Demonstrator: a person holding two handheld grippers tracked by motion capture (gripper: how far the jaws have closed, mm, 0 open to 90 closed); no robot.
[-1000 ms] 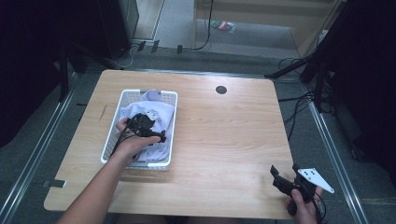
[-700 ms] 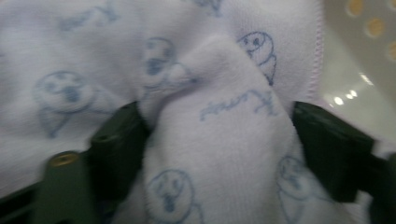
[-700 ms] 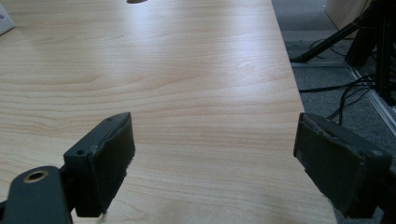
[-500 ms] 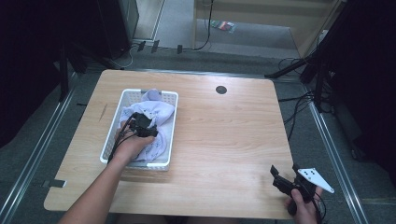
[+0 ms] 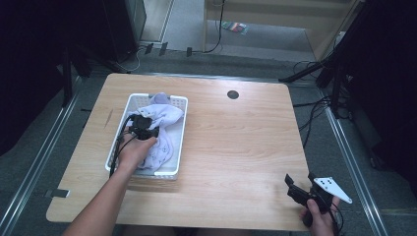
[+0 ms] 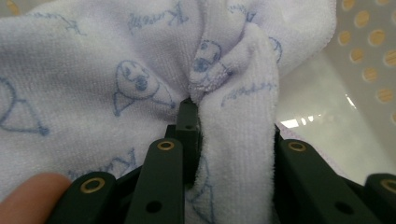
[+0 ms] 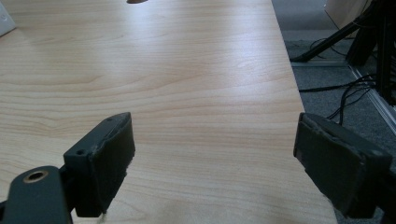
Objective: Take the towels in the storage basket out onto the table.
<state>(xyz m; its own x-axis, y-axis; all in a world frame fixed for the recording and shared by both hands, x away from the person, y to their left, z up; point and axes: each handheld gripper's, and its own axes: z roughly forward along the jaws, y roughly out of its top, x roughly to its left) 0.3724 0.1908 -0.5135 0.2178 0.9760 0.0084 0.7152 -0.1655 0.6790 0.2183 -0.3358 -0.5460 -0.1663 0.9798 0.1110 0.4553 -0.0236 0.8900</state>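
A pale lavender towel point(image 5: 166, 117) with blue printed figures lies bunched in a white perforated basket point(image 5: 180, 132) on the left of the table. My left gripper point(image 5: 144, 123) is down in the basket, shut on a fold of the towel. In the left gripper view that towel point(image 6: 93, 70) fold fills the gap between the black jaws of my left gripper point(image 6: 233, 140), with the basket point(image 6: 369, 46) wall behind at the right. My right gripper point(image 5: 299, 183) hovers open near the table's front right corner. In its own view my right gripper point(image 7: 215, 154) has bare wood between its jaws.
The wooden table point(image 5: 236, 147) has a round cable hole point(image 5: 232, 94) near its far edge. Its right edge point(image 7: 285, 70) drops to a grey floor with cables and dark stands. Metal rails run along the floor on both sides.
My left gripper has shifted slightly toward the basket's far end, and the towel is bunched higher around it. My right gripper has stayed where it was.
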